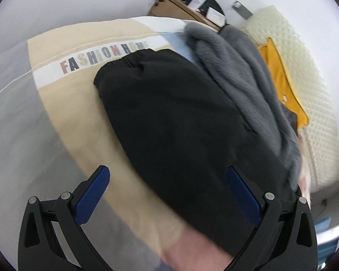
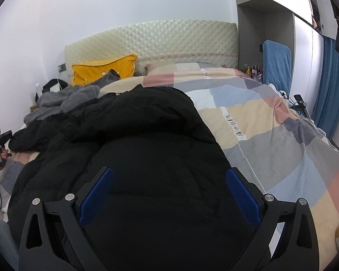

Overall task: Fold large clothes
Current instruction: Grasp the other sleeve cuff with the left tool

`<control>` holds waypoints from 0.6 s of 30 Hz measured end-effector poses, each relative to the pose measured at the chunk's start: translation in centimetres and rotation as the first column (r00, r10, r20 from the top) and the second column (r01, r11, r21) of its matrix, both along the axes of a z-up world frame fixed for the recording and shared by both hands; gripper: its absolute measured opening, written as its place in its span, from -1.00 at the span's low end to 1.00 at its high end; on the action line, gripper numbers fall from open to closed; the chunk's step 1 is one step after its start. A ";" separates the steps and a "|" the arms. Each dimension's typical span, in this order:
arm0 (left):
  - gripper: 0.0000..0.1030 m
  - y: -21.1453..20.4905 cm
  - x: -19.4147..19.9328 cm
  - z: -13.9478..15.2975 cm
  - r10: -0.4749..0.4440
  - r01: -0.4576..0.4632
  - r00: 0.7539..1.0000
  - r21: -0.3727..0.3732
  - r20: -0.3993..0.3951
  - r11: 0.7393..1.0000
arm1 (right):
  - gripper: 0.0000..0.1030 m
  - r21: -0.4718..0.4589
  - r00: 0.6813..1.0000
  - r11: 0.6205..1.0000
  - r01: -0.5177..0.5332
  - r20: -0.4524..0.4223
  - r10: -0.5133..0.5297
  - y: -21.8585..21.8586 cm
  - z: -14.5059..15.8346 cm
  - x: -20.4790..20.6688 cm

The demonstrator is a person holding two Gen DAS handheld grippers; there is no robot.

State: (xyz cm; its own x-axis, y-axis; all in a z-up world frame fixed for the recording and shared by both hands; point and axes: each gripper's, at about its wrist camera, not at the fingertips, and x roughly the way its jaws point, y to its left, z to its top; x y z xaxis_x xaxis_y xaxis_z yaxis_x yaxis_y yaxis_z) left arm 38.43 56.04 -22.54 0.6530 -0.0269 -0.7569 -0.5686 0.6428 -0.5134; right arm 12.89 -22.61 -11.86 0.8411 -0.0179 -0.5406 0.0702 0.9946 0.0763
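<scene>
Your right gripper (image 2: 169, 194) hangs with its jaws spread wide and nothing between them, poised over the near end of the black padded coat (image 2: 133, 140); your left gripper (image 1: 168, 194) is just as wide and just as empty, over the coat's other side, where the coat (image 1: 180, 113) shows a rounded, gathered edge. The risk, as I judge it, starts right at the pads: this coat is thick and puffy, so if you close on only the outer shell you will probably lift one slippery layer while the filling and the underside stay on the bed, and the fold will come out lopsided. Bite too deep and you may pinch the patchwork quilt (image 2: 271, 135) under the coat and drag it along. On the coat's far side from your right gripper lies a grey fleece garment (image 2: 65, 101), touching or overlapping the coat's edge; sweep a fold that way and it could get trapped inside. The left wrist view is blurred, so judge your grip point there with care. The coat itself lies spread on the quilt, matte black, bulky, with soft rumpled ridges toward the yellow pillow (image 2: 104, 70) and a smoother panel near your right gripper; no neat fold shows yet.
</scene>
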 end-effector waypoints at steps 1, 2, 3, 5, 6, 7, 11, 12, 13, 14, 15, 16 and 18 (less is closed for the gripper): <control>0.98 0.3 0.6 -0.4 0.007 -0.007 1.000 0.003 -0.005 1.000 | 0.95 -0.005 1.000 1.000 -0.001 0.003 0.001 0.2 0.0 0.1; 0.98 0.6 1.2 -0.7 0.018 -0.018 1.000 0.008 -0.007 1.000 | 0.95 -0.016 1.000 1.000 -0.002 0.004 0.002 0.6 0.0 0.2; 0.98 0.7 1.7 -1.0 0.028 -0.028 1.000 0.012 -0.010 1.000 | 0.95 -0.025 1.000 1.000 -0.003 0.004 0.003 0.8 0.0 0.3; 0.98 1.2 2.5 -1.3 0.053 -0.053 0.999 0.018 -0.007 0.998 | 0.95 -0.052 1.000 0.999 -0.016 -0.006 0.016 1.5 -0.3 0.7; 0.98 1.5 3.0 -1.4 0.063 -0.063 0.998 0.025 -0.004 0.998 | 0.95 -0.059 1.000 0.998 -0.024 -0.013 0.023 1.9 -0.4 0.9; 0.98 1.7 3.5 -1.4 0.071 -0.070 0.997 0.046 -0.017 0.997 | 0.95 -0.062 0.999 0.998 -0.031 -0.019 0.030 2.1 -0.5 1.1; 0.36 1.0 5.8 -0.5 0.040 -0.019 0.992 0.180 -0.117 0.984 | 0.95 -0.074 0.998 0.996 -0.055 -0.026 0.053 2.8 -0.6 1.3; 0.23 0.7 6.3 -0.2 0.028 0.000 0.989 0.192 -0.142 0.981 | 0.95 -0.079 0.998 0.995 -0.060 -0.022 0.059 3.0 -0.6 1.1; -0.10 0.3 6.5 0.3 0.018 0.016 0.987 0.202 -0.163 0.979 | 0.95 -0.079 0.998 0.995 -0.064 -0.019 0.063 3.0 -0.5 1.0; -0.42 -0.2 6.7 1.0 0.000 0.038 0.985 0.215 -0.174 0.976 | 0.95 -0.074 0.998 0.995 -0.067 -0.017 0.066 3.0 -0.4 0.9; -0.54 -0.6 6.6 1.6 -0.003 0.047 0.983 0.235 -0.184 0.971 | 0.95 -0.067 0.998 0.995 -0.069 -0.016 0.068 2.9 -0.3 0.8; -0.77 -1.0 6.5 2.3 -0.004 0.055 0.981 0.257 -0.194 0.965 | 0.95 -0.065 0.998 0.996 -0.069 -0.015 0.068 2.9 -0.3 0.6; -0.87 -1.5 5.6 3.9 0.002 0.052 0.982 0.281 -0.189 0.958 | 0.95 -0.066 0.998 0.995 -0.068 -0.005 0.068 2.7 -0.2 0.3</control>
